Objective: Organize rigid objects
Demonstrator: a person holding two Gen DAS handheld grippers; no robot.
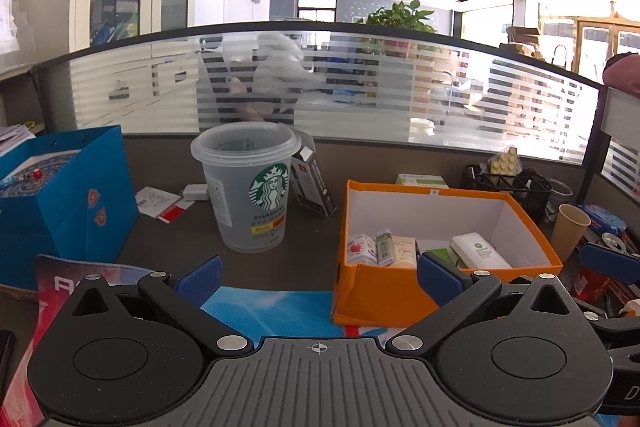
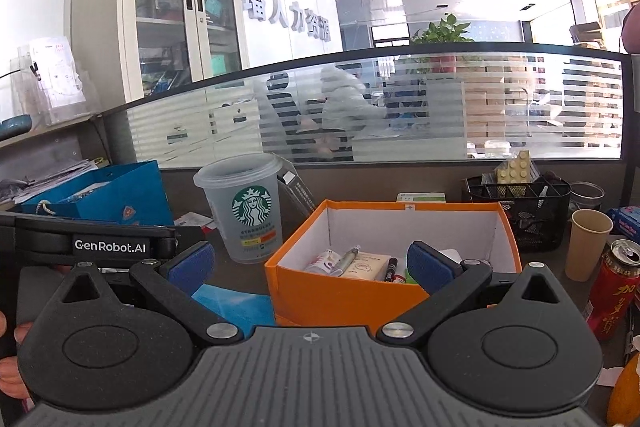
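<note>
Your left tongs (image 1: 320,277) hang over the near edge of the dark grey bench (image 1: 312,251), released, with their 2 blue pads spread wide and nothing between them. Your right tongs (image 2: 310,265) are just beside them on the right, also released and empty, blue pads wide apart.

Straight ahead of both sits an open orange box (image 1: 400,291) with a white inside, its near corner resting on a blue mat (image 1: 272,307). Several small rigid things lie along the near wall of the box: a small red-and-white bottle (image 1: 360,249) at the left, a slim upright tube (image 1: 385,247) touching it, a pale flat packet (image 1: 404,251) next, and a white bottle with a green label (image 1: 480,251) lying tilted toward the right. From the right wrist view you also see a black marker (image 2: 390,269) lying in the box.

Left of the box, near but apart from it, stands a clear Starbucks cup (image 1: 250,187), upright. A dark carton (image 1: 314,187) leans behind it. Further left stands a blue paper bag (image 1: 68,203).

Right of the box are a black mesh organiser (image 2: 528,215), a tan paper cup (image 2: 586,243) standing upright, and a red drinks can (image 2: 612,291) nearest you. A frosted glass partition (image 1: 320,87) closes off the far side of the bench.
</note>
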